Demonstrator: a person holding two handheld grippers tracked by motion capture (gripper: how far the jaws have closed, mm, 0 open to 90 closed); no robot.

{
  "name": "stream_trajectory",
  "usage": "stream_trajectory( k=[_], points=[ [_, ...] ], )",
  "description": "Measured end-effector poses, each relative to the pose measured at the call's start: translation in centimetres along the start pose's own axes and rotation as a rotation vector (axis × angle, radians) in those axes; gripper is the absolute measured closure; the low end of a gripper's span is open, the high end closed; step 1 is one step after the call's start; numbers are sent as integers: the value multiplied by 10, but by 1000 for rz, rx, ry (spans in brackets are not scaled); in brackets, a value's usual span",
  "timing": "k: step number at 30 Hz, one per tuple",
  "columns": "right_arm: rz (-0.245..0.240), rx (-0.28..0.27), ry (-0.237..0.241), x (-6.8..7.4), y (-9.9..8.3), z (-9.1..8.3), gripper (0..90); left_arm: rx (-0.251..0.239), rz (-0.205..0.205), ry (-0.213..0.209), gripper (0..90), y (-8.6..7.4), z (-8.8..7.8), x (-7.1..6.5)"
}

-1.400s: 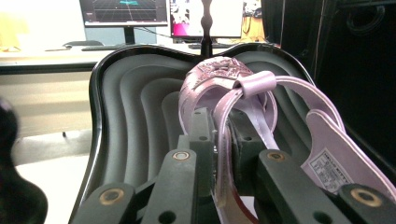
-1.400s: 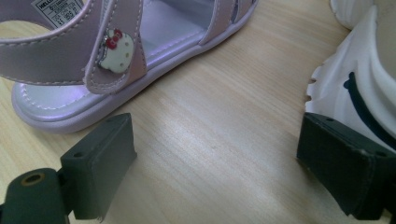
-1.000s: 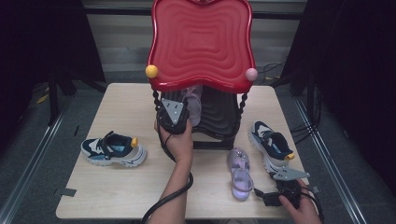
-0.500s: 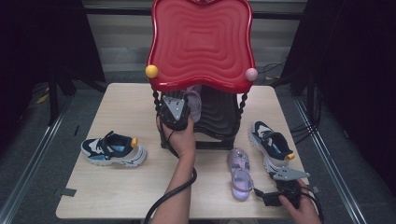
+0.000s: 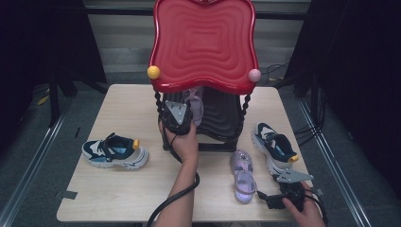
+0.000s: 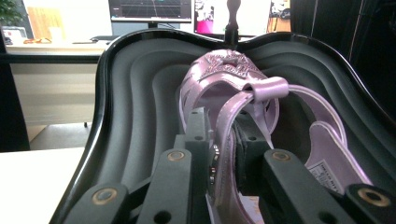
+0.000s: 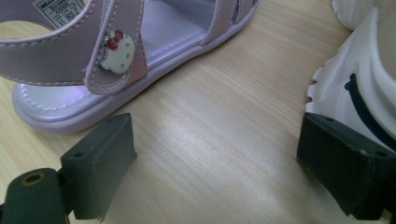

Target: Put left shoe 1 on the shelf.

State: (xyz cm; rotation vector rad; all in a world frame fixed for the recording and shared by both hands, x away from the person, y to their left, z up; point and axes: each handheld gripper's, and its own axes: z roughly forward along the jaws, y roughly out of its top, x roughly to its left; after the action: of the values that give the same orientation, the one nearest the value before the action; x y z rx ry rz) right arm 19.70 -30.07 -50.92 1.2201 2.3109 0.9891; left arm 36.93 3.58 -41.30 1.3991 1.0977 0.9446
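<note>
Purple sandal (image 6: 233, 107) strap clamped in the left gripper (image 6: 224, 154), over the black shelf (image 6: 140, 93)

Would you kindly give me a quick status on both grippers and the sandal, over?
Left gripper shut on purple sandal strap, over the rack's black shelf. Right gripper open, low over the table between second sandal and sneaker. Nothing blocking.

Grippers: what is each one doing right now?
Left gripper: closed on the purple sandal.
Right gripper: open, holding nothing.
</note>
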Motion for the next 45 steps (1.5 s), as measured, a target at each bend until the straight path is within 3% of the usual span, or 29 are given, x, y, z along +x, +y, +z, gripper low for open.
stream_trajectory(
  k=[25, 31, 42, 45],
  points=[
    [2, 2, -1, 0, 0, 0, 106, 48, 25, -8, 766, 2, -6, 1],
    [2, 2, 0, 0, 0, 0, 106, 53, 39, -9, 720, 3, -7, 2],
    [0, 1, 2, 0, 0, 0, 106, 110, 90, -61, 678, 8, -15, 8],
    [0, 1, 1, 0, 0, 0, 106, 125, 85, -85, 660, 11, -20, 12]
  ],
)
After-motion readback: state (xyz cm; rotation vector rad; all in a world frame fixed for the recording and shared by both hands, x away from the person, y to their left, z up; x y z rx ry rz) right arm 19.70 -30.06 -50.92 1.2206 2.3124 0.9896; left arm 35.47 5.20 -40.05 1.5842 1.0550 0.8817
